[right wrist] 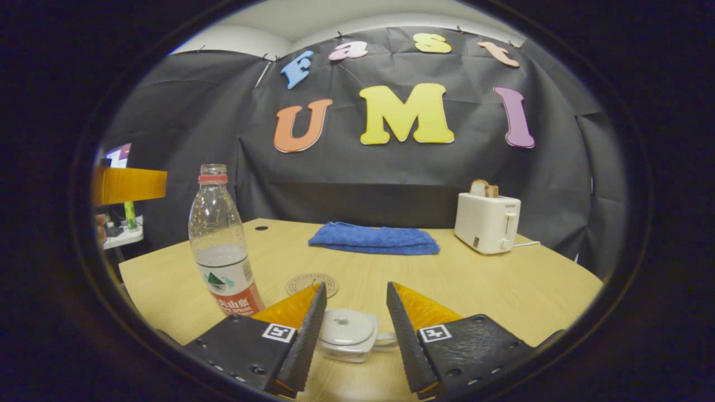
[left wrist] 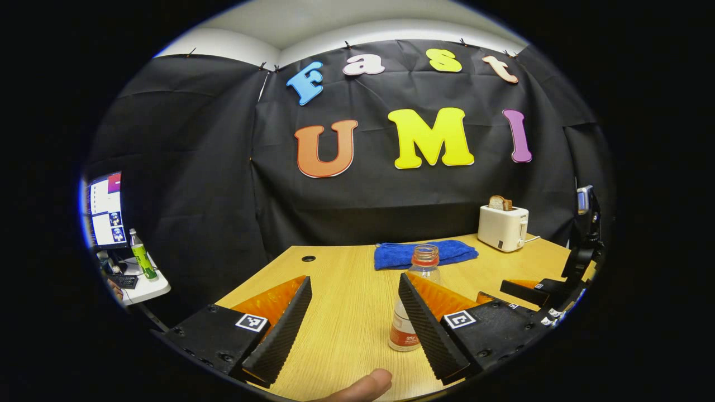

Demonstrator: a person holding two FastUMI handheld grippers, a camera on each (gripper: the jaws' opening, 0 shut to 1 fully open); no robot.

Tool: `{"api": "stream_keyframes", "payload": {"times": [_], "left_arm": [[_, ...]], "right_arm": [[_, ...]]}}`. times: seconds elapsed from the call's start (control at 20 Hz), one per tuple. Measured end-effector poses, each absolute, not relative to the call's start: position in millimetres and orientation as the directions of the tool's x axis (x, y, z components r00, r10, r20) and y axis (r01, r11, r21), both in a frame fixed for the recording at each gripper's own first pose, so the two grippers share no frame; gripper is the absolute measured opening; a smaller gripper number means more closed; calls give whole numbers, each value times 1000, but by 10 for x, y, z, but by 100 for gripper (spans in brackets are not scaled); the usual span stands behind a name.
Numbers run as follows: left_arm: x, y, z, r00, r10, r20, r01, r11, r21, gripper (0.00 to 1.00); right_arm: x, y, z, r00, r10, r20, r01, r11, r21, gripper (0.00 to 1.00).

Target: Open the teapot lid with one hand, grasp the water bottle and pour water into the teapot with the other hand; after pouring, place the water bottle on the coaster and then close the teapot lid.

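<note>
Teapot point(right wrist: 347, 334) sits between right gripper's point(right wrist: 352, 298) wide jaws; left gripper's point(left wrist: 353, 293) wide too.

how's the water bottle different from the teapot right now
The water bottle is tall, clear and uncapped; the teapot is low, white and has its lid on. The bottle stands left of the right claw; the teapot sits between that claw's open fingers. Both stand upright on the wooden table.

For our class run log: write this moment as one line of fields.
left gripper: open, beside water bottle | right gripper: open, over teapot | lid: on | coaster: bare
</note>
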State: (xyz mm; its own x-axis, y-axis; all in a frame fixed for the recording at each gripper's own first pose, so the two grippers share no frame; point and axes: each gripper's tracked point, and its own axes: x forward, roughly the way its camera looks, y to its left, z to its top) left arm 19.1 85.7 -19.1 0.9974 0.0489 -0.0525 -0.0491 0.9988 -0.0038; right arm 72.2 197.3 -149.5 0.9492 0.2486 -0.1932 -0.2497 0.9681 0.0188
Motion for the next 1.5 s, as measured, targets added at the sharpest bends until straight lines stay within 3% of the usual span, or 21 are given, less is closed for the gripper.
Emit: {"api": "stream_keyframes", "payload": {"times": [0.05,0.1,0.15,0.2,0.25,0.3,0.35,0.4,0.45,0.65,0.7,1.05,1.5], "left_arm": [[190,848,-215,998,37,-58,-37,999,-2,98],[179,850,-226,998,26,-63,-26,1000,0,98],[161,884,-208,998,20,-58,-20,1000,2,99],[157,915,-180,999,20,-50,-20,1000,2,99],[162,938,-167,999,21,-45,-21,1000,-4,98],[169,944,-169,999,21,-47,-22,1000,-16,98],[166,946,-192,998,16,-53,-18,999,-29,98],[167,939,-206,998,11,-60,-13,999,-40,98],[164,938,-233,998,7,-70,-11,999,-48,99],[169,868,-228,998,-8,-69,6,999,-33,99],[175,847,-253,997,-19,-72,16,999,-35,99],[185,740,-307,996,-47,-76,45,999,-23,98],[44,510,-485,996,-66,-61,65,997,-28,99]], "right_arm": [[724,2008,-1538,943,260,-207,-259,965,36,56],[715,2032,-1600,938,264,-226,-259,965,49,55],[709,2063,-1593,935,278,-218,-271,960,65,44],[727,2069,-1571,938,277,-209,-269,961,64,41],[722,2075,-1558,938,280,-203,-274,960,58,31],[714,2104,-1602,935,285,-210,-280,959,51,29],[720,2104,-1590,936,286,-203,-282,958,49,18],[726,2102,-1596,936,284,-208,-282,958,42,16],[725,2100,-1597,936,282,-210,-281,959,33,9],[711,2082,-1563,939,279,-202,-286,958,-7,9],[723,2115,-1549,936,291,-200,-298,954,-5,1],[631,2086,-1192,937,320,-141,-325,946,-11,1],[355,1476,-623,963,260,-65,-261,965,-10,1]]}}
